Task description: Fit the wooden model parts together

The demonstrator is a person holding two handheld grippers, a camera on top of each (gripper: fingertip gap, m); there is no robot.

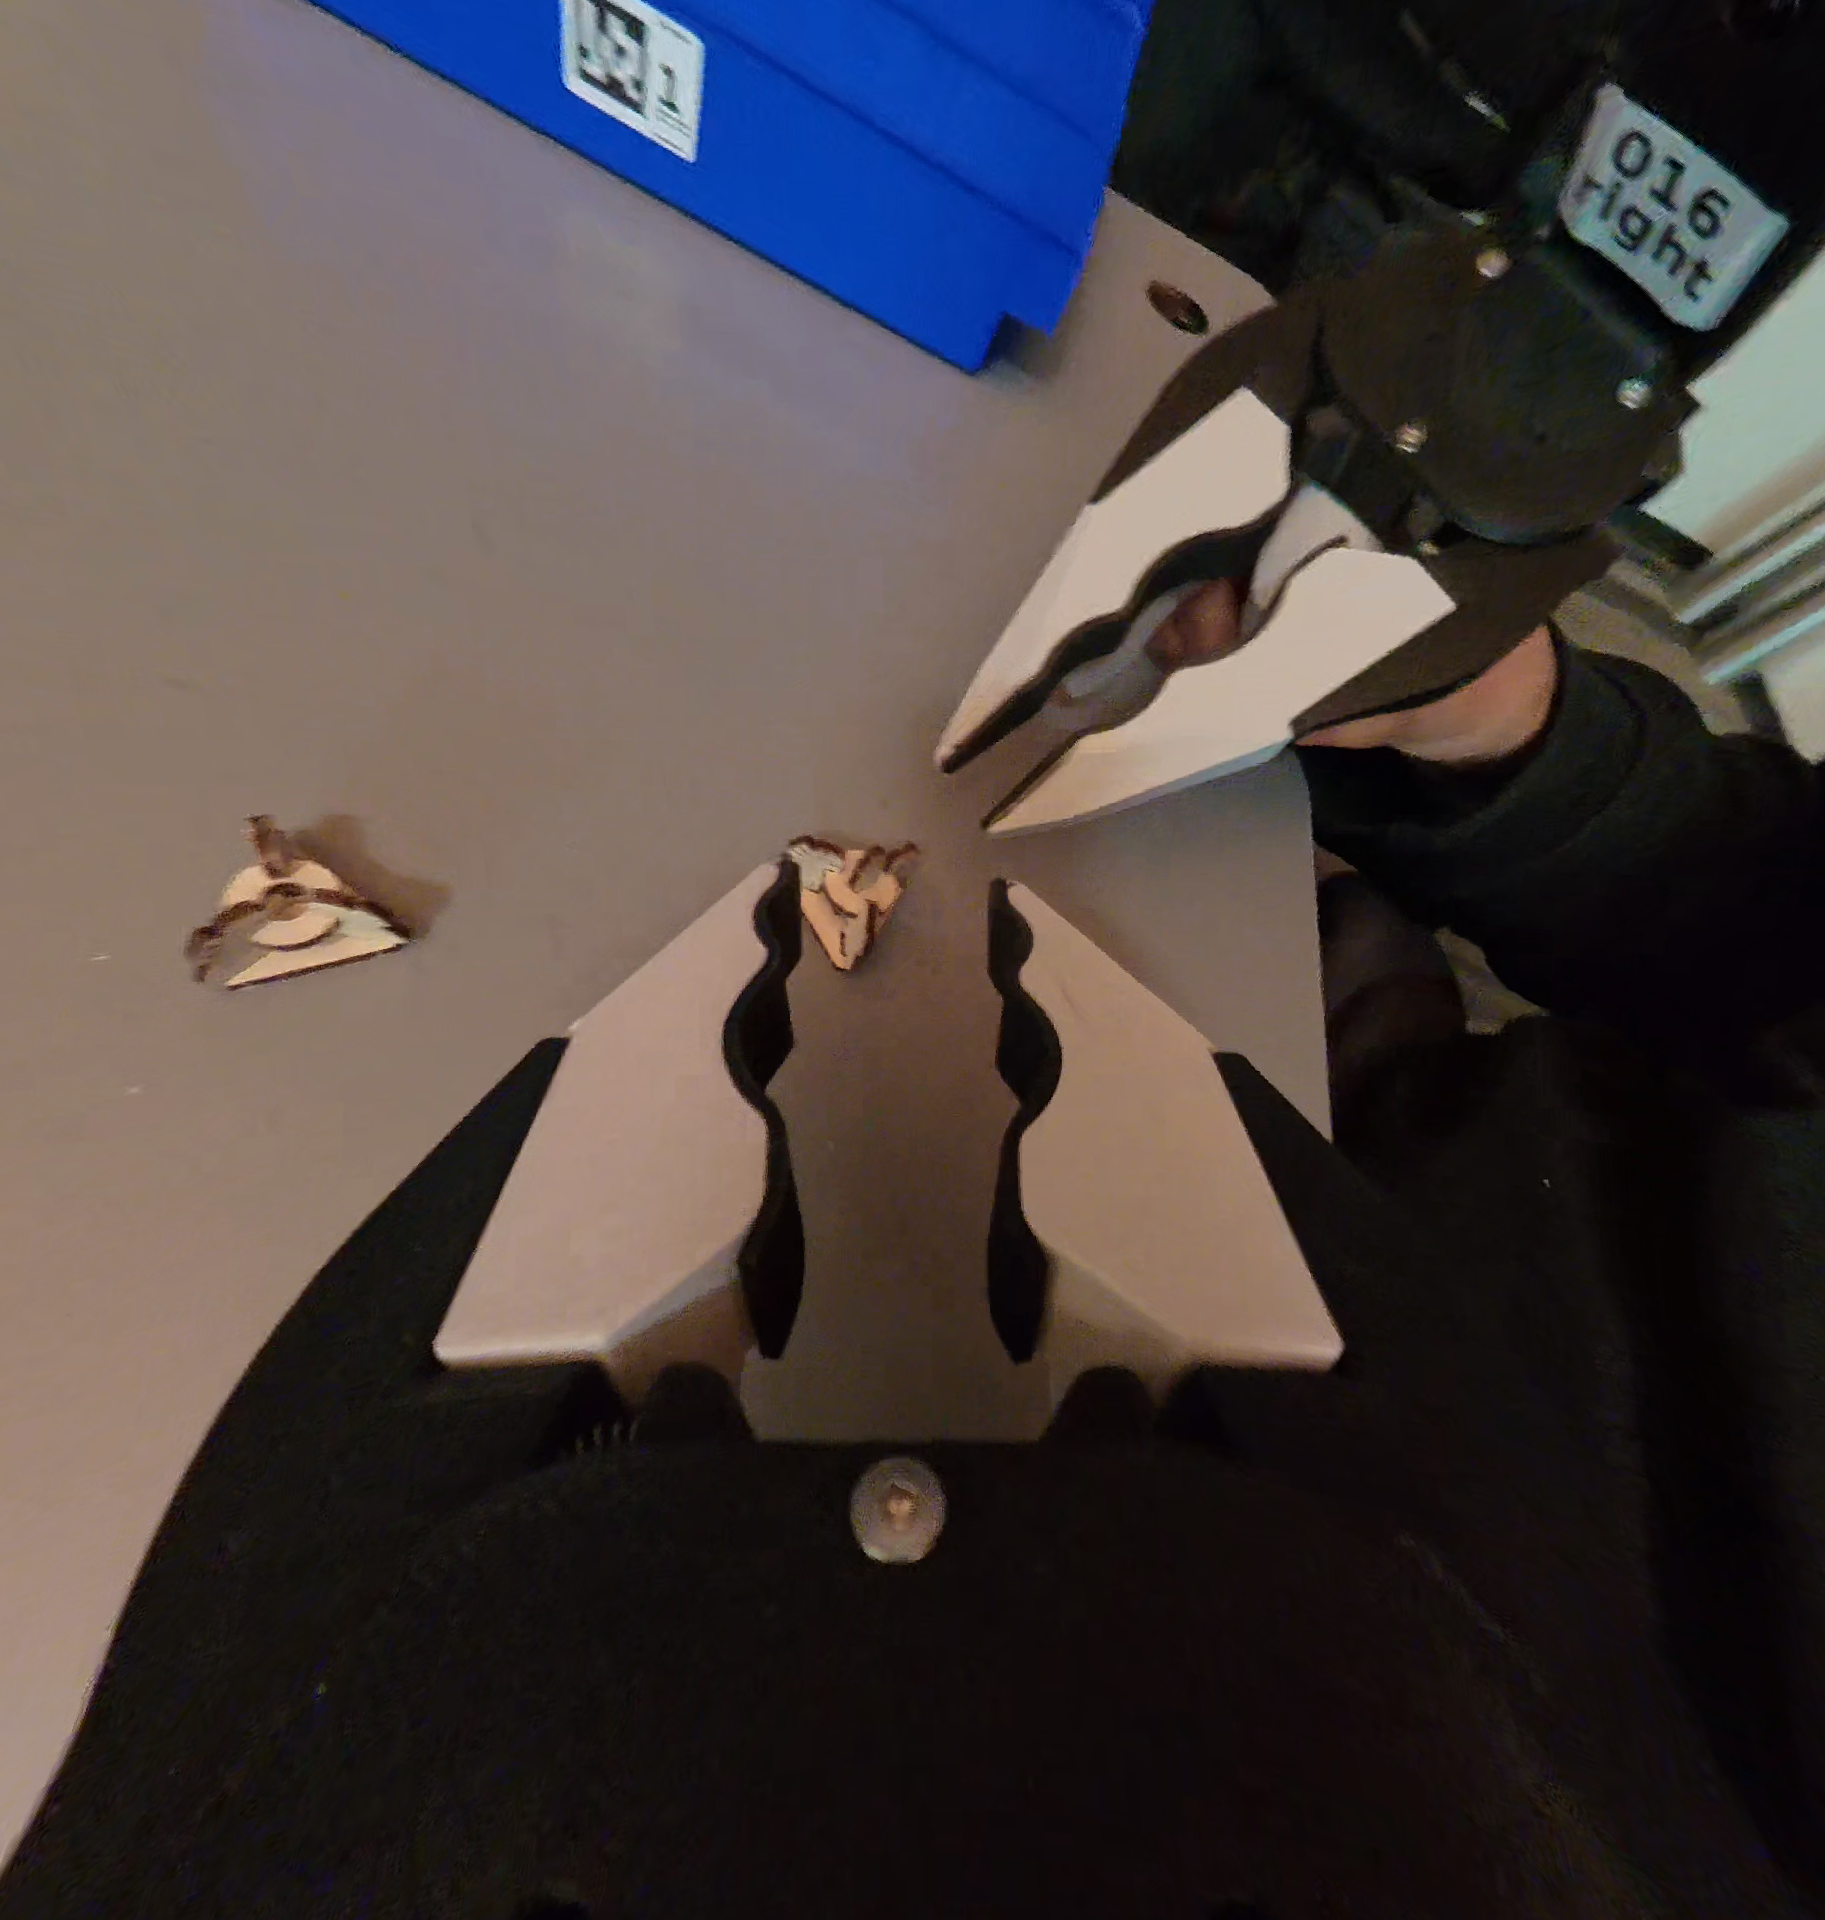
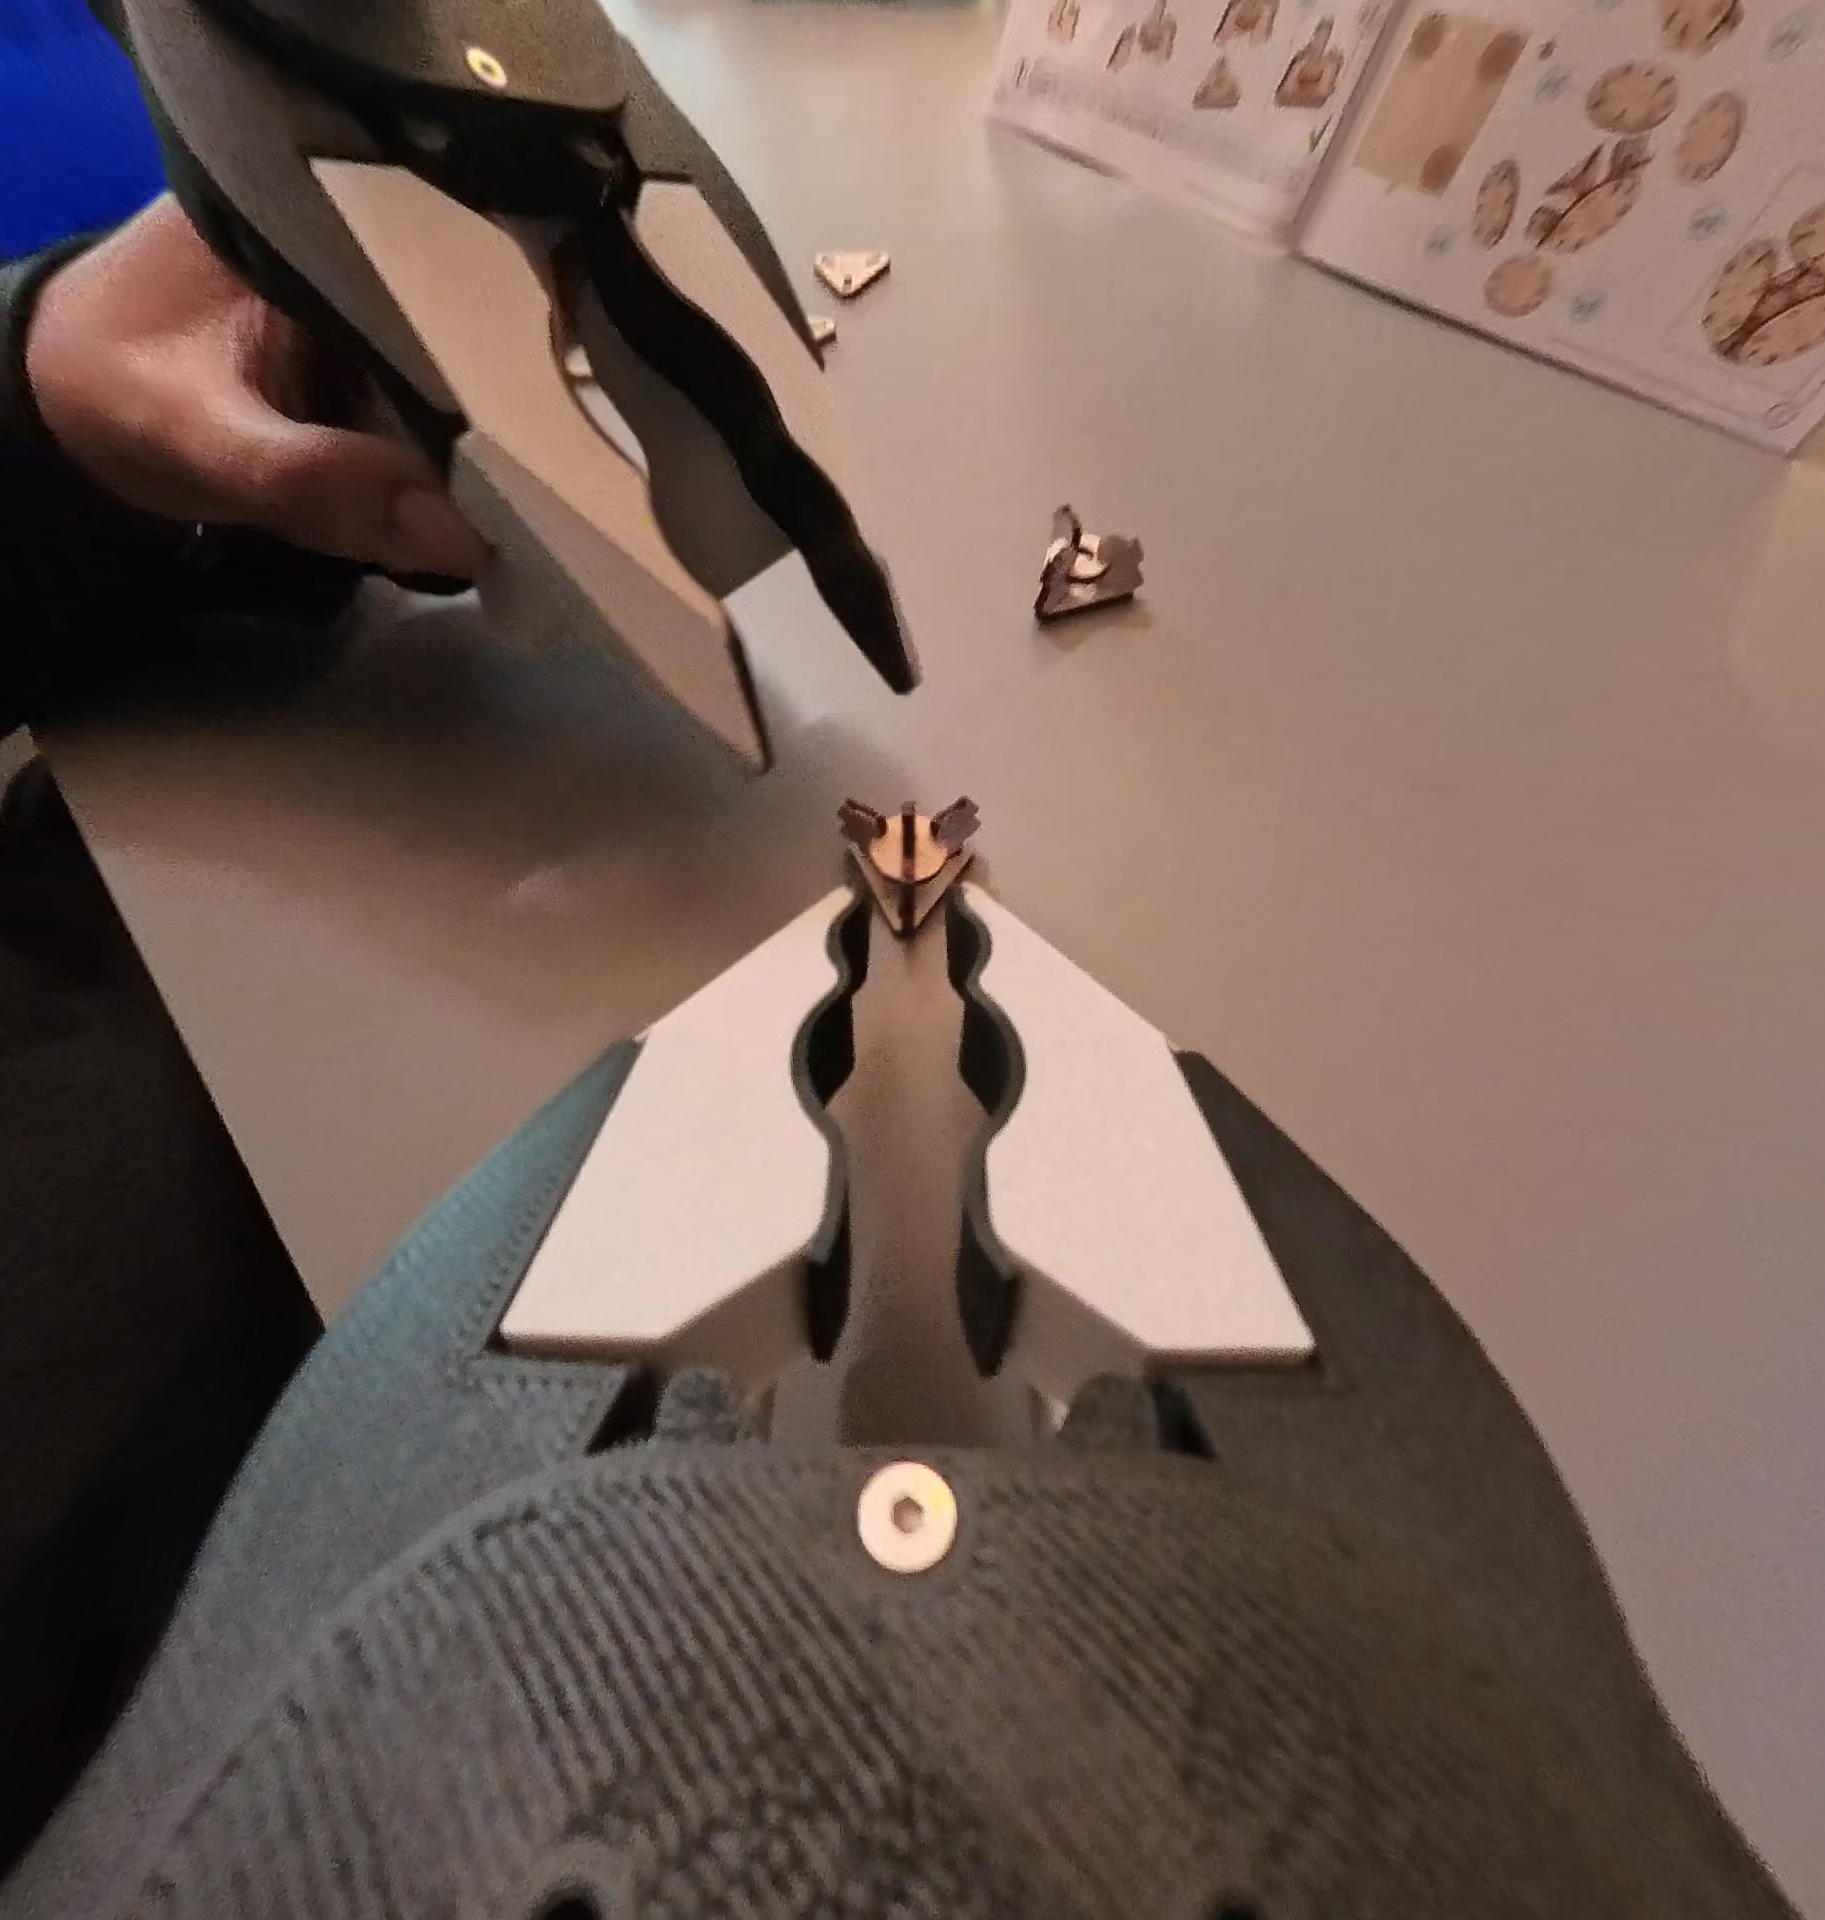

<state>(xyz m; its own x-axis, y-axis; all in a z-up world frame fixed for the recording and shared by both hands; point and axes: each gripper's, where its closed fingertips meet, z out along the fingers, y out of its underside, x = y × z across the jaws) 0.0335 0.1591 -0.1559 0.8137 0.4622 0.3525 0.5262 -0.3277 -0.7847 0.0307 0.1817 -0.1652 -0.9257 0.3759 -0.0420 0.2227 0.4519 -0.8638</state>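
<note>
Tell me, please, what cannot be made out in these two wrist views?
Blue plastic bin: inside cut off by the top edge, left wrist view.
Flat pale wooden pieces far off: small, partly behind the left gripper, right wrist view.
Small triangular wooden assembly: whether it touches that gripper's finger is unclear, left wrist view.

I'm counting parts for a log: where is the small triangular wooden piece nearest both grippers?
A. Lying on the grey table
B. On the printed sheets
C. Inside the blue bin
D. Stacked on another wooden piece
A: the small triangular wooden piece lies on the bare grey table, apart from the other wooden piece.
</note>
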